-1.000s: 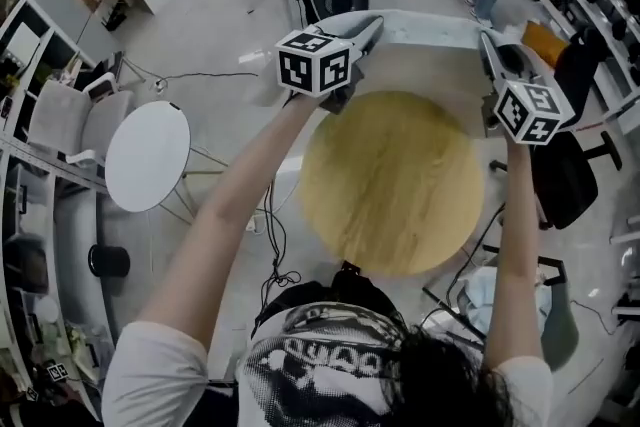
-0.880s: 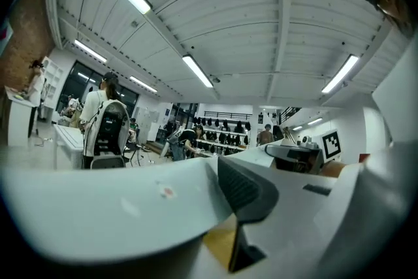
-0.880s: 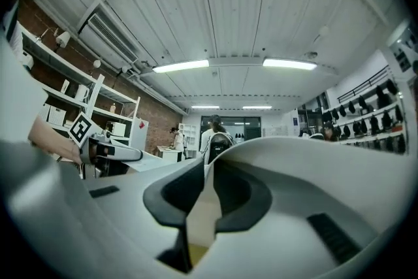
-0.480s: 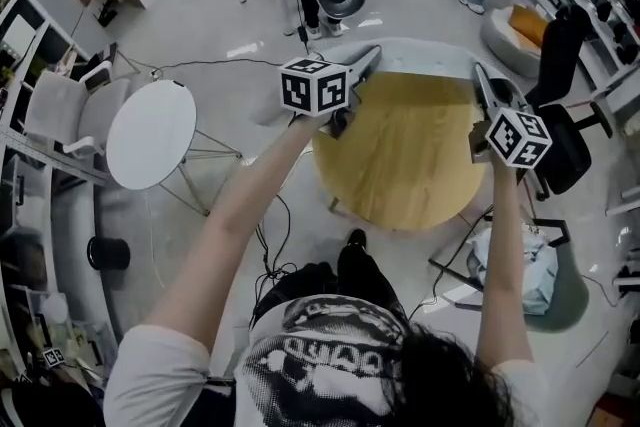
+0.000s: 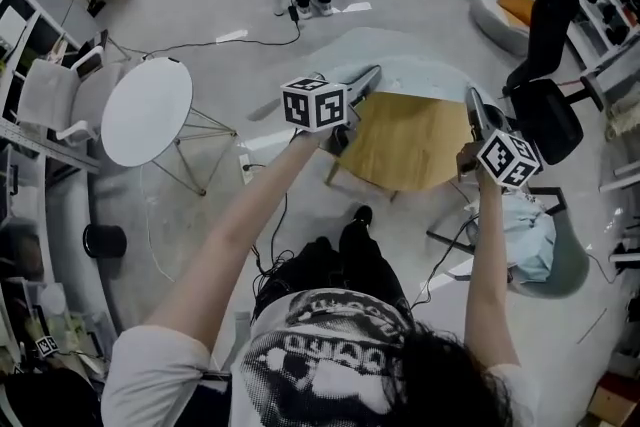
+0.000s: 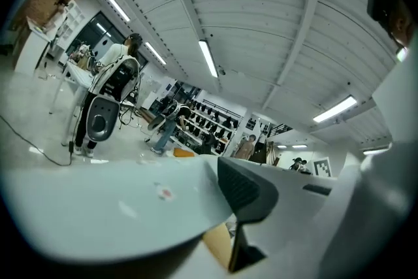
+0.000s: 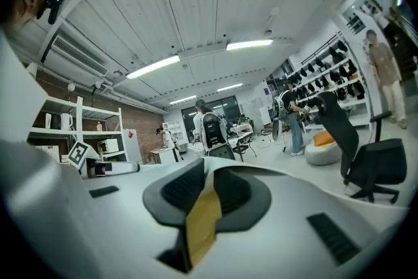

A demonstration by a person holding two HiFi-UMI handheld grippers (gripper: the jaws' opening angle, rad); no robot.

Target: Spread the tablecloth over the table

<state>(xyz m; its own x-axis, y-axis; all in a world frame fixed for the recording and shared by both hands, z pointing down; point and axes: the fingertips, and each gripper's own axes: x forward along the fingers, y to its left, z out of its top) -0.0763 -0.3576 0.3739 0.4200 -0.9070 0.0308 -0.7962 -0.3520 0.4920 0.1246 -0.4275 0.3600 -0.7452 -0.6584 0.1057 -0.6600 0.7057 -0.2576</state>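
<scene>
The person holds both arms up and forward. The tablecloth (image 5: 420, 70), a pale, thin sheet, hangs stretched between the two grippers, above the far edge of the round wooden table (image 5: 405, 150). The table stands at 1 o'clock from the person, and most of its top is uncovered.

The left gripper (image 5: 368, 77) sits at the 10 o'clock edge of the table. In the left gripper view its jaws are closed on the cloth, which spreads out toward 9 o'clock from the dark pad.

The right gripper (image 5: 472, 103) sits at the 3 o'clock edge of the table. Its two dark pads stand close together on the cloth edge, and a narrow strip of wood colour shows between them.

A white round side table (image 5: 147, 111) stands well apart at 9 o'clock. A black chair (image 5: 545, 115) stands near the wooden table at 3 o'clock.
</scene>
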